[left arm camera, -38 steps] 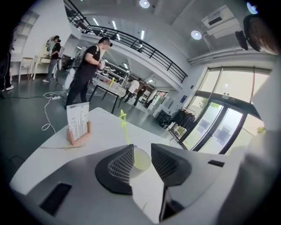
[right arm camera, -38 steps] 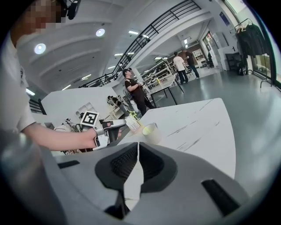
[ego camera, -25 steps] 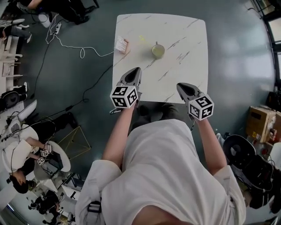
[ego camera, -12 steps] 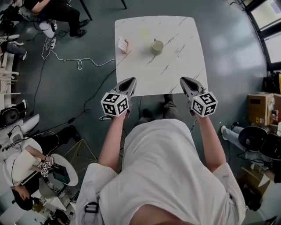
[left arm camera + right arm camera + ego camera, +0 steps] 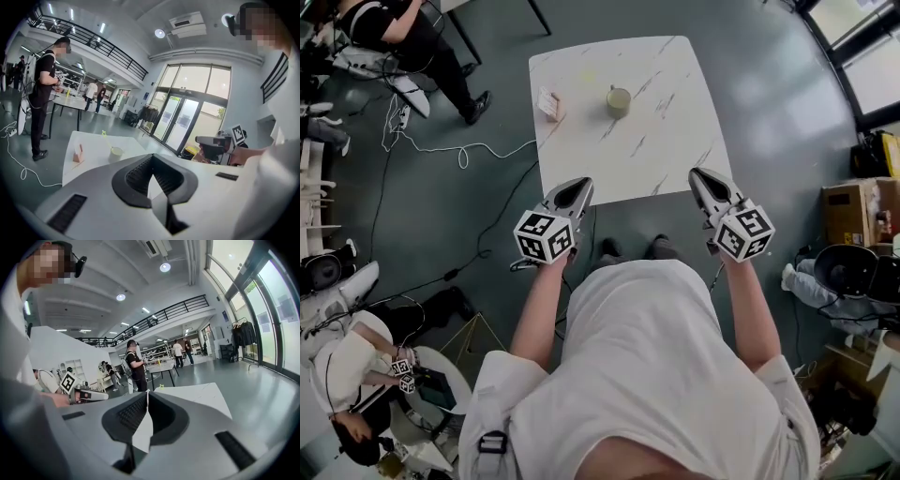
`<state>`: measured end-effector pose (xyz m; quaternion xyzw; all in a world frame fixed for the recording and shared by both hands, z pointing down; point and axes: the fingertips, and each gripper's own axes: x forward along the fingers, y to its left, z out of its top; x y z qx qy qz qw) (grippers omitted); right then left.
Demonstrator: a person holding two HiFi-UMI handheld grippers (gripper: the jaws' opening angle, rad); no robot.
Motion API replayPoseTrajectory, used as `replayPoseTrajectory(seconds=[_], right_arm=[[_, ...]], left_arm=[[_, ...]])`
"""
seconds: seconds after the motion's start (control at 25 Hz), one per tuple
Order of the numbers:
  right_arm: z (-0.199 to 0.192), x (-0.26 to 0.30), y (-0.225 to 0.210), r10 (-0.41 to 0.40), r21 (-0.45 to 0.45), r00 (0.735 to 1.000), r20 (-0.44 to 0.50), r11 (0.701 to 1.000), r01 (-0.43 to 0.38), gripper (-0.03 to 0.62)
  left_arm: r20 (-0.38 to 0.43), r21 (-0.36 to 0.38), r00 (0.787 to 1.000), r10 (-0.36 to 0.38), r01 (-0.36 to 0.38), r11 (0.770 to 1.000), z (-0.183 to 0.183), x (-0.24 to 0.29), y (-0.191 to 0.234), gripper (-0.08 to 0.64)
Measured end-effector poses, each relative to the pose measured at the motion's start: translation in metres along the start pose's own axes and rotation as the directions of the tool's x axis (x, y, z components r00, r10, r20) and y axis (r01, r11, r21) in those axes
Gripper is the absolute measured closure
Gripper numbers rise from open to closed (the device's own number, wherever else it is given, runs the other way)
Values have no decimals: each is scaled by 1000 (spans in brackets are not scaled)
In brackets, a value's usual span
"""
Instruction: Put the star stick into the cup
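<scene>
A yellowish cup (image 5: 619, 100) stands on the white marble table (image 5: 666, 141); it also shows in the left gripper view (image 5: 116, 152). A thin stick with a yellow-green star (image 5: 103, 133) leans out of the cup. Its star shows tiny in the right gripper view (image 5: 161, 386). My left gripper (image 5: 579, 184) is shut and empty, held off the table's near left corner over the floor. My right gripper (image 5: 699, 174) is shut too, nothing in it, just off the near right corner. Each gripper's closed jaws fill its own view (image 5: 152, 161) (image 5: 147, 397).
A small pink and white block (image 5: 548, 103) sits near the table's left edge. A white cable (image 5: 459, 150) snakes over the grey floor to the left. A person (image 5: 403, 28) stands at the far left; cardboard boxes (image 5: 853, 211) and gear crowd the right.
The table with the cup has drawn further away and shrunk in view. Both grippers, over the table's near edge a second ago, now hang over the floor short of it, still shut.
</scene>
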<state>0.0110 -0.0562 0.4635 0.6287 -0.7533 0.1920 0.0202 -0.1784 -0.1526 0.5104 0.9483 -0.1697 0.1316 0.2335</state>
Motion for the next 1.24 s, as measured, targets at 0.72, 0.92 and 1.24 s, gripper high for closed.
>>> replayPoseTrajectory(seconds=[0.72, 0.92, 1.24], right_arm=[[-5, -51, -44, 69, -8, 997, -31, 998, -69, 563], [-1, -50, -50, 87, -20, 996, -32, 996, -88, 563], [0, -53, -53, 104, -22, 994, -35, 994, -104, 563]], left_arm=[[63, -64, 993, 98, -94, 993, -1, 0, -50, 546], [63, -62, 993, 99, -95, 994, 1, 7, -56, 546], [61, -64, 993, 105, -101, 993, 1, 11, -63, 546]])
